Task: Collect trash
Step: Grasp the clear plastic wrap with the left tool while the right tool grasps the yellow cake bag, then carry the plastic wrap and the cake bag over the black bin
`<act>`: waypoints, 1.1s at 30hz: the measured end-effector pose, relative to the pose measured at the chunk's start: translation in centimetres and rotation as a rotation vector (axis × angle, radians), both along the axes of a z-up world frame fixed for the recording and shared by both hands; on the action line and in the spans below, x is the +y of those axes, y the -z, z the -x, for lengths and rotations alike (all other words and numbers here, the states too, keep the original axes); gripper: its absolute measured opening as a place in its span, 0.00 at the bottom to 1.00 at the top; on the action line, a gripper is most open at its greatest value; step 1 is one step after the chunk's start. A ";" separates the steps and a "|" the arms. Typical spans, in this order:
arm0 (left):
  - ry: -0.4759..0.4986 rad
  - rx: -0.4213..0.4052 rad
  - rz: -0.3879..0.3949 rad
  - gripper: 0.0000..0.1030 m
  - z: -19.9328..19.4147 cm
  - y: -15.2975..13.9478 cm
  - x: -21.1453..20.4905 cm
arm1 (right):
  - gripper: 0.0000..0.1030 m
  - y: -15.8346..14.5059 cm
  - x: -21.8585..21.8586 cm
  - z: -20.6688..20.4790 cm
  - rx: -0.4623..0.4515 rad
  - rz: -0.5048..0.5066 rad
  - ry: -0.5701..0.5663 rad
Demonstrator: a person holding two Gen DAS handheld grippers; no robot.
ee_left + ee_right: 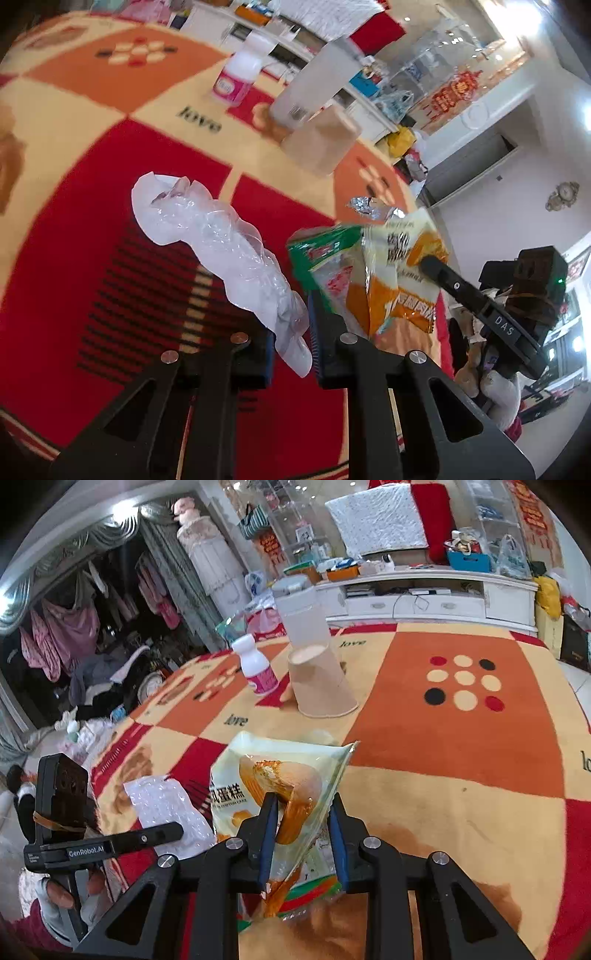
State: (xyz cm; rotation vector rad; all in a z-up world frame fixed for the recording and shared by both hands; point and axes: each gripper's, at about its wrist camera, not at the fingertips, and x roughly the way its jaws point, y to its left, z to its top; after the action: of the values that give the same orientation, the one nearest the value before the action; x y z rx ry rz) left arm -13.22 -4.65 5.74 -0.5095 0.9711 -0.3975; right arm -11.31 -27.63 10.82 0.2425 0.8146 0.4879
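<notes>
The left tool (291, 354) is clenched on a crumpled clear plastic wrapper (229, 251). Beside that wrapper, the right tool (303, 834) grasps a cake snack bag (273, 794), nearer than the upturned paper cup (317, 683).

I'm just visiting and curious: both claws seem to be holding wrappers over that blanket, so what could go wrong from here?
1. The left gripper pinches only the tail of the clear plastic wrapper, so it might slip free.
2. The cake wrapper sits between the right gripper fingers, which look parted; it could drop.
3. A swing forward might topple the upside-down paper cup or the small white bottle.
</notes>
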 end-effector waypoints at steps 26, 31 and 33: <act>0.291 -0.098 -0.096 0.13 1.3 -3.9 -16.1 | 0.25 -1.6 -12.7 7.7 -0.015 0.042 0.237; 0.347 -0.114 -0.143 0.13 1.4 -3.9 -19.9 | 0.25 -1.1 -15.4 8.8 -0.007 0.043 0.286; 0.364 -0.124 -0.166 0.13 1.5 -3.9 -21.3 | 0.25 -1.1 -16.4 9.2 -0.004 0.044 0.308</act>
State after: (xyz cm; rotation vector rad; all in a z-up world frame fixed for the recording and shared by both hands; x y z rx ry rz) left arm -14.71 -25.96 9.63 -0.1529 0.9675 -0.6601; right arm -20.55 -44.02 11.87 0.3197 0.7670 0.1812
